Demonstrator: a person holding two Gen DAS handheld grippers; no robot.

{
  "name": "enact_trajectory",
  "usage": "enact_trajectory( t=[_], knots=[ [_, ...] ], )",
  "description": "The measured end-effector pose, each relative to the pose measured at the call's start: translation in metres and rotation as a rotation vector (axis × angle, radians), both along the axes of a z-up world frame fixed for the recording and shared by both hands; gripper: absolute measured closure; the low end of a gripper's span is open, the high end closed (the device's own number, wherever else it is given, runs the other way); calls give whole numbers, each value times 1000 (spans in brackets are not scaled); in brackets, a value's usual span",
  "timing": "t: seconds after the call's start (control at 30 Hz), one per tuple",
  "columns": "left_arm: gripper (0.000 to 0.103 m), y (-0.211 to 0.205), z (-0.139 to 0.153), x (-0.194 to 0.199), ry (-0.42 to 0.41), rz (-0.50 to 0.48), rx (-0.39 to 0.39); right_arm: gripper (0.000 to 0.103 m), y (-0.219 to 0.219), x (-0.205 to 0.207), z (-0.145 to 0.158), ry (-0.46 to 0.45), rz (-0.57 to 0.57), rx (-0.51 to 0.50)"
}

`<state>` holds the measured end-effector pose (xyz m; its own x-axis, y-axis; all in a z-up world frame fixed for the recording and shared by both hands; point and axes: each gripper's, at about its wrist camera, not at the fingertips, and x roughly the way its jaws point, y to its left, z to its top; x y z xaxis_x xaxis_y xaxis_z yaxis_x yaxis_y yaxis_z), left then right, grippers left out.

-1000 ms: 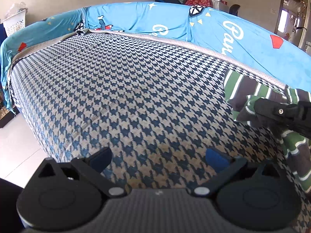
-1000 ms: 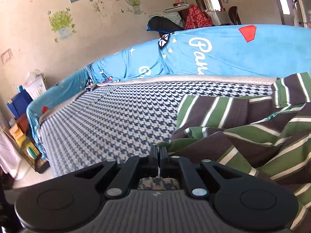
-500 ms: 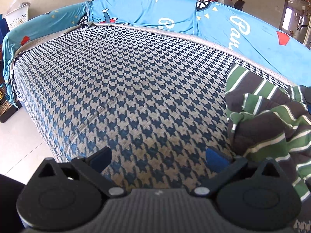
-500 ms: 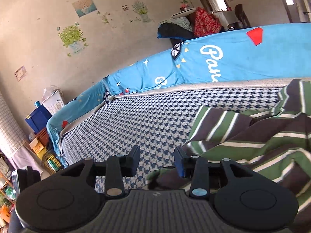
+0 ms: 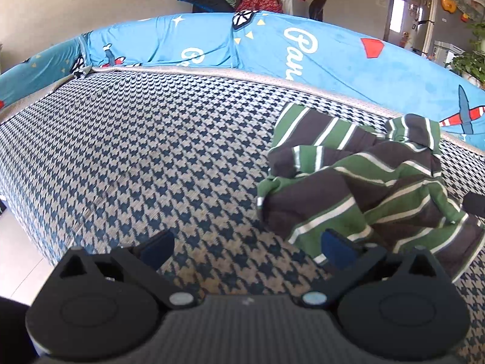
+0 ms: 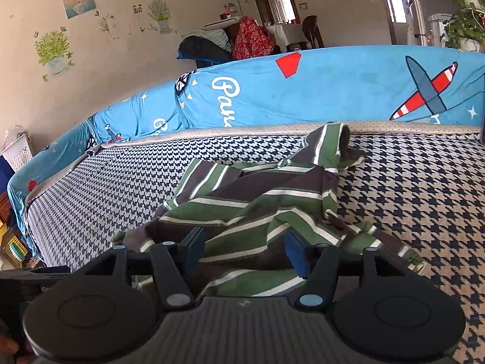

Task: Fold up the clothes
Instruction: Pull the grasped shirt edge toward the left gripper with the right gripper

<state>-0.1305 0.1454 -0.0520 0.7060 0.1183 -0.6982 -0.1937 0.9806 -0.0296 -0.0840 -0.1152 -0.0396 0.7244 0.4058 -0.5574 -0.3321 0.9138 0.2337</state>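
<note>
Spreading across both views, the houndstooth mattress (image 5: 127,157) gives plenty of room, with a blue cartoon-print cover (image 6: 333,91) rising along its far edge. On it lies the striped green-and-brown garment (image 6: 251,200), crumpled in a heap with overlapping layers and one end standing up near the cover. The right gripper (image 6: 244,250) hangs just over the near part of the heap, jaws spread wide, holding nothing. The left gripper (image 5: 247,247) is likewise wide apart and empty, its right finger just beside the heap's edge.

The main risk, as I judge it, is pinching several stacked layers at once, so the garment lifts as a bundle instead of opening flat. A smaller risk is catching the mattress fabric beneath a thin edge. With no hem or sleeve clearly readable, a wrong grab point seems likely.
</note>
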Motion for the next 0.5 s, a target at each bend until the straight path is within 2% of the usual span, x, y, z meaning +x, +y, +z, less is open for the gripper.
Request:
enact_trajectory(
  t=[0.17,0.3,0.43,0.5],
  knots=[
    [0,-15,13,19,-17,-71,39,39,-22,10,-1,28,-54,-3],
    [0,-33,19,50,-1,-171,64,37,-37,27,-4,39,-73,-19],
    [0,-53,13,81,23,-204,65,37,-55,48,-12,58,-118,-51],
    [0,-58,7,96,49,-209,37,37,-63,57,-17,72,-150,-37]
  ],
)
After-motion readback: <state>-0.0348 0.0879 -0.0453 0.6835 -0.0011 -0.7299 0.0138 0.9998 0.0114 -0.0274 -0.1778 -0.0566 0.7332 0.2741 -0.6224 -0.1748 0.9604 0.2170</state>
